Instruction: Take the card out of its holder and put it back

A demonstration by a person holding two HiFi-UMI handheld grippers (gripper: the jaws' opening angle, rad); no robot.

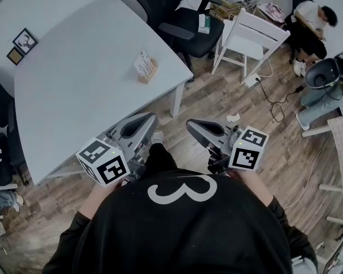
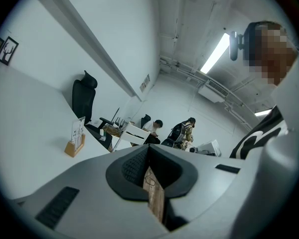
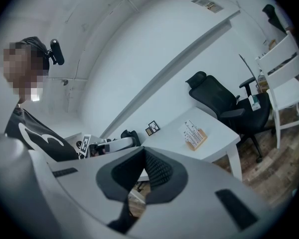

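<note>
A white printed card (image 1: 142, 62) stands upright in a small wooden holder (image 1: 147, 73) near the far right corner of the white table (image 1: 74, 101). The same card (image 2: 78, 129) (image 3: 191, 130) and holder (image 2: 74, 147) (image 3: 196, 139) show small in both gripper views. My left gripper (image 1: 148, 117) (image 2: 148, 147) is held close to my body over the table's near edge, its jaws shut on nothing. My right gripper (image 1: 191, 123) (image 3: 143, 149) hovers over the wooden floor to the right of the table, tips together and empty. Both are well short of the holder.
A black office chair (image 1: 183, 21) and a white wooden chair (image 1: 251, 36) stand beyond the table's far corner. Two small picture frames (image 1: 21, 44) lie at the table's left. People sit at the back right (image 1: 314, 16). Cables (image 1: 274, 104) trail across the floor.
</note>
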